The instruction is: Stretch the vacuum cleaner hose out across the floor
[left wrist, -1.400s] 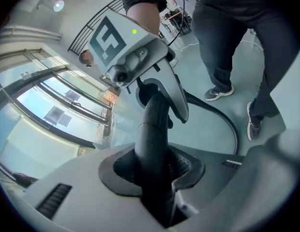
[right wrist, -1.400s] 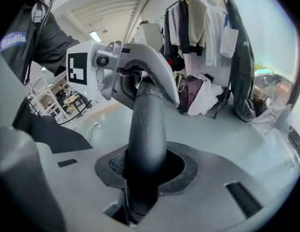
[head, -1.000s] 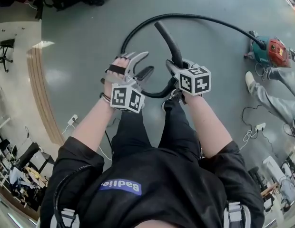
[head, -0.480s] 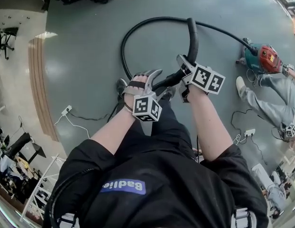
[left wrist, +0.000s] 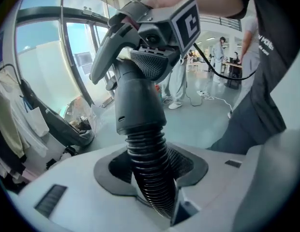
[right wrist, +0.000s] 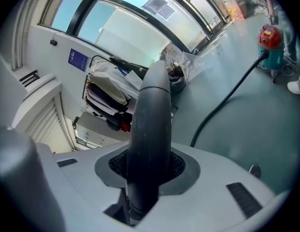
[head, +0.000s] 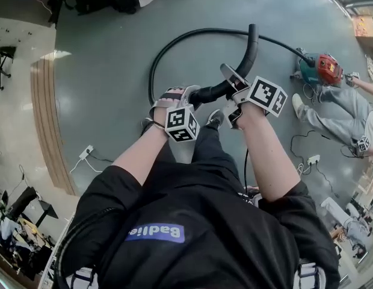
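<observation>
Shifted onto the ribbed hose (left wrist: 149, 178) since a second ago, the left gripper (head: 189, 95) is being closed around it; the curved tube (right wrist: 150, 129) is clamped by the right gripper (head: 230, 82); the rest is looped on the floor (head: 102, 71).

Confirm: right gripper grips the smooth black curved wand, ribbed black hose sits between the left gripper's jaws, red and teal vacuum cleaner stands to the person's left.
Not quite: the head view shows the red and teal vacuum cleaner on the person's right. The right gripper grips the smooth black curved wand; the left gripper's jaws are closing on the ribbed black hose between them.
</observation>
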`<action>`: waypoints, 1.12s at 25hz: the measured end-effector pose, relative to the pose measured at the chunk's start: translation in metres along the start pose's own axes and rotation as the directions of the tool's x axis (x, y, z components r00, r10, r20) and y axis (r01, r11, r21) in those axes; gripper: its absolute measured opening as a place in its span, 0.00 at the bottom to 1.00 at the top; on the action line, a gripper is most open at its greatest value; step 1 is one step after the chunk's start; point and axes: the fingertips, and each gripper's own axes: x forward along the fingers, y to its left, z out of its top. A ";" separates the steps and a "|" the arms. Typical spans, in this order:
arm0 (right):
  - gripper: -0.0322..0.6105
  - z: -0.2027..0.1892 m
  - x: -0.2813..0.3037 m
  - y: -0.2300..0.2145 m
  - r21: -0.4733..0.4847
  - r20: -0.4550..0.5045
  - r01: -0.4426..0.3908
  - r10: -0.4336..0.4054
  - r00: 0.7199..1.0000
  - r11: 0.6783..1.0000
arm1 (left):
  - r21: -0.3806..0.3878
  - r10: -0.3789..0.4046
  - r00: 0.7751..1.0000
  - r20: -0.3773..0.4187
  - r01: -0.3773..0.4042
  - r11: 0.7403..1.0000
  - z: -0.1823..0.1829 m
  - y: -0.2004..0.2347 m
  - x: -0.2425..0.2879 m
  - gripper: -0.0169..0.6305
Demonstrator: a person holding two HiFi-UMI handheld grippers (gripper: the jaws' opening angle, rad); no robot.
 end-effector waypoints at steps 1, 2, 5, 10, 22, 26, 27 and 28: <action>0.22 -0.013 0.002 0.011 -0.005 -0.012 -0.001 0.001 1.000 1.000 | 0.024 -0.034 0.999 0.000 0.034 0.999 -0.010 0.000 -0.015 0.32; 0.24 -0.026 0.004 0.022 -0.017 -0.030 0.003 -0.003 1.000 1.000 | 0.049 -0.063 0.998 -0.005 0.063 0.997 -0.021 0.002 -0.031 0.32; 0.35 -0.058 0.009 0.055 -0.091 -0.084 0.014 -0.021 0.996 0.996 | 0.133 -0.114 0.993 -0.041 0.118 0.984 -0.057 0.017 -0.074 0.31; 0.49 -0.100 -0.007 0.091 -0.223 -0.177 0.014 -0.054 0.983 0.975 | 0.297 -0.175 0.979 -0.102 0.198 0.934 -0.089 0.036 -0.121 0.30; 0.51 -0.113 -0.016 0.120 -0.943 -0.095 -0.226 -0.453 0.886 -0.243 | 0.425 -0.240 0.928 -0.284 0.346 0.836 -0.114 0.081 -0.132 0.30; 0.51 -0.127 0.015 0.082 -0.803 -0.137 -0.414 -0.545 0.827 -0.428 | 0.504 -0.266 0.897 -0.352 0.421 0.754 -0.112 0.083 -0.135 0.30; 0.51 -0.127 0.021 0.078 -0.792 -0.143 -0.430 -0.553 0.821 -0.434 | 0.528 -0.263 0.893 -0.365 0.431 0.732 -0.112 0.088 -0.136 0.30; 0.50 -0.129 0.026 0.075 -0.786 -0.158 -0.449 -0.565 0.810 -0.424 | 0.547 -0.261 0.890 -0.375 0.439 0.713 -0.114 0.091 -0.138 0.30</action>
